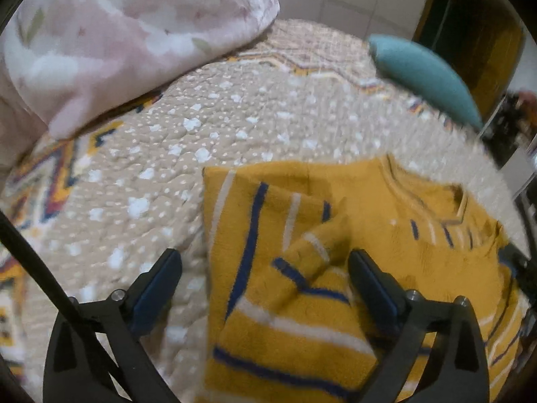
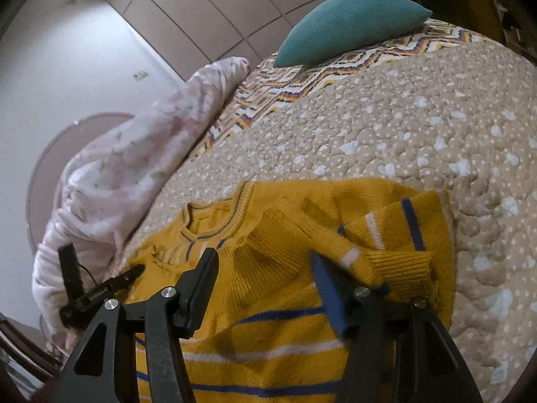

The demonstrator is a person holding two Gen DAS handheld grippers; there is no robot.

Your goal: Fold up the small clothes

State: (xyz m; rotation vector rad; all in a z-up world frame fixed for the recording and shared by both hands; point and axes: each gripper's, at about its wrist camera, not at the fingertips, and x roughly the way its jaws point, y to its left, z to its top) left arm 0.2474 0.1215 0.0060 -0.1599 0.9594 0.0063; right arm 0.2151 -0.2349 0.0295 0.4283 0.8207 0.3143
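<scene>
A small mustard-yellow knit sweater [image 1: 386, 235] with blue and white stripes lies on the bed, both sleeves folded in across its front. It also shows in the right wrist view [image 2: 285, 241], collar to the left. My left gripper [image 1: 265, 262] is open and empty, hovering over the sweater's left edge, one finger over the quilt and one over the folded sleeve. My right gripper [image 2: 265, 265] is open and empty, just above the sweater's middle, near the folded sleeve cuff [image 2: 399, 265]. The other gripper's fingertips [image 2: 100, 285] show at the left edge by the sweater's shoulder.
The bed has a beige dotted quilt [image 1: 201, 141] [image 2: 402, 127]. A pink floral duvet [image 1: 110, 40] [image 2: 134, 168] is bunched at one side. A teal pillow [image 1: 426, 70] [image 2: 349, 23] lies near the headboard. A wall and wardrobe panels stand behind.
</scene>
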